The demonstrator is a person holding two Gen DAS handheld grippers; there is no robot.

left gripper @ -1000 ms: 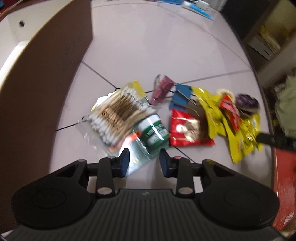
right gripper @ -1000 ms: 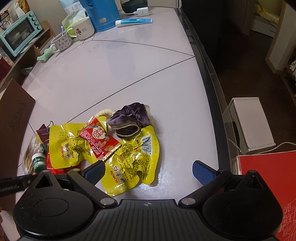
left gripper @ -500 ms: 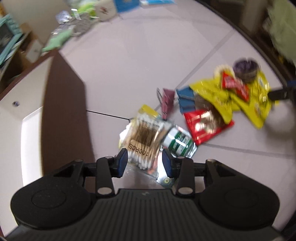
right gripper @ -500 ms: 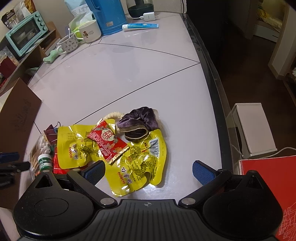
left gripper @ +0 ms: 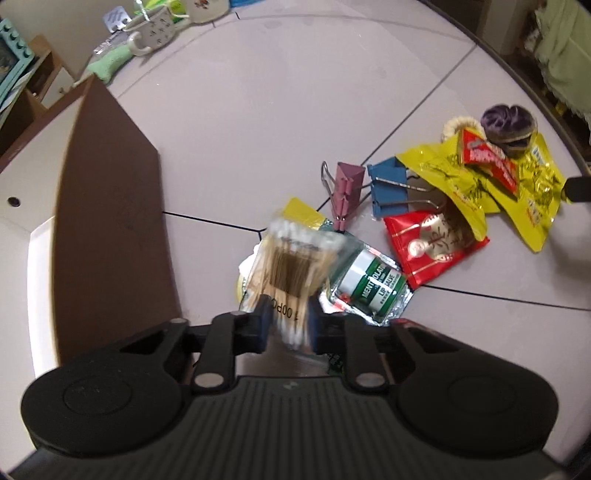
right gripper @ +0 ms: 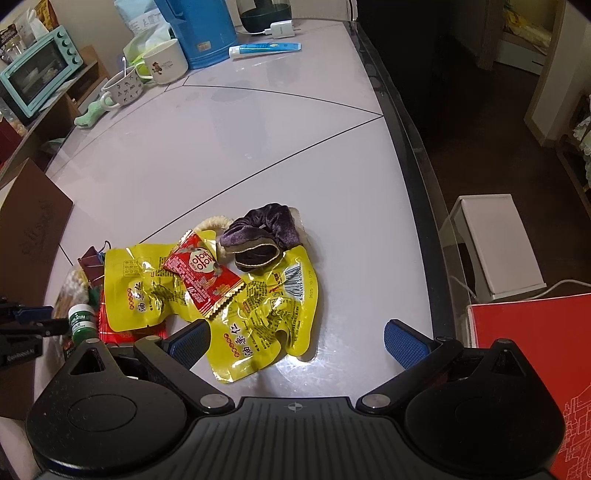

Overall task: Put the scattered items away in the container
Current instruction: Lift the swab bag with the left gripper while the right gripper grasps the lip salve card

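My left gripper (left gripper: 289,325) is closing on the near end of a clear pack of cotton swabs (left gripper: 291,266), which its blue pads pinch. A green lip salve jar (left gripper: 373,284) lies just right of the pack. Beyond it lie a pink binder clip (left gripper: 345,188), a blue binder clip (left gripper: 388,188), a red packet (left gripper: 432,243), yellow snack packets (right gripper: 266,306), a small red sachet (right gripper: 203,277) and a purple scrunchie (right gripper: 262,236). The brown box (left gripper: 110,206) stands to the left. My right gripper (right gripper: 297,341) hangs open over the nearest yellow packet, holding nothing.
At the table's far end stand two mugs (right gripper: 162,66), a blue jug (right gripper: 199,33) and a toothpaste tube (right gripper: 264,48). A teal toaster oven (right gripper: 37,79) sits far left. The table's dark right edge (right gripper: 417,177) drops to the floor. A red book (right gripper: 535,369) lies near right.
The left gripper rolled and moved in over the swab pack, then its jaws narrowed onto the pack's near end. The right gripper stayed where it was, still open.
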